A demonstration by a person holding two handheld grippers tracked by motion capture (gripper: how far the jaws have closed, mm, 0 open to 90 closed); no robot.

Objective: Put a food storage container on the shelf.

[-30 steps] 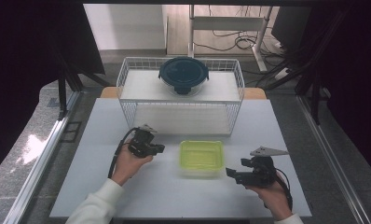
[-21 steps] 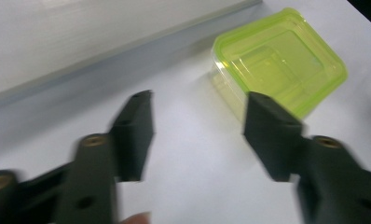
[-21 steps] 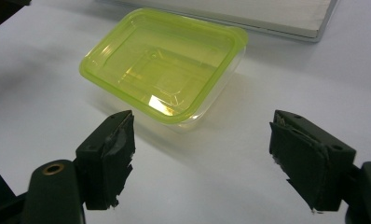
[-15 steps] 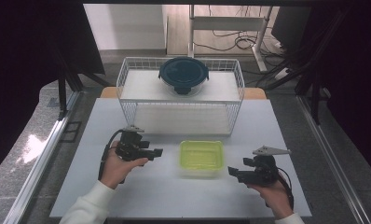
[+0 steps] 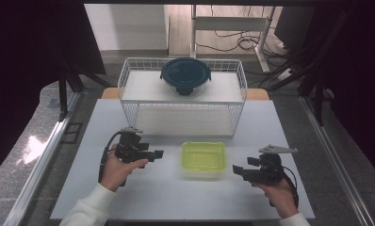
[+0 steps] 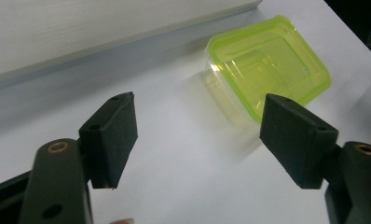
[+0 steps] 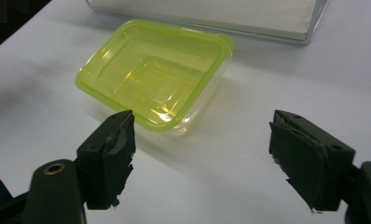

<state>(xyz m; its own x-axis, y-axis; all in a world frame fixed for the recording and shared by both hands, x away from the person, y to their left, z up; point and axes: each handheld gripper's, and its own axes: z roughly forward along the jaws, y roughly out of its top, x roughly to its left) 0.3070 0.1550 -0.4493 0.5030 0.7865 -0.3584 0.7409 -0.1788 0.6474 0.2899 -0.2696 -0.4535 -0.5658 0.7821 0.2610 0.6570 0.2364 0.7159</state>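
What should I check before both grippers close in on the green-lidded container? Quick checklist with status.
1. Left gripper jaws open: ok.
2. Right gripper jaws open: ok.
3. Both grippers aimed at the green-lidded container, one on each side: ok.
4. Grippers apart from the container, nothing held: ok.
5. Lid fully seated all round: cannot tell.
6. Wire basket with the dark round container stands behind, off the approach paths: ok.

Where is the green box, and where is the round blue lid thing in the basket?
green box [image 5: 204, 157], high view, middle of its yellow-green lid
round blue lid thing [image 5: 185, 74], high view, centre of the dark lid
basket [image 5: 183, 120], high view, front wire wall
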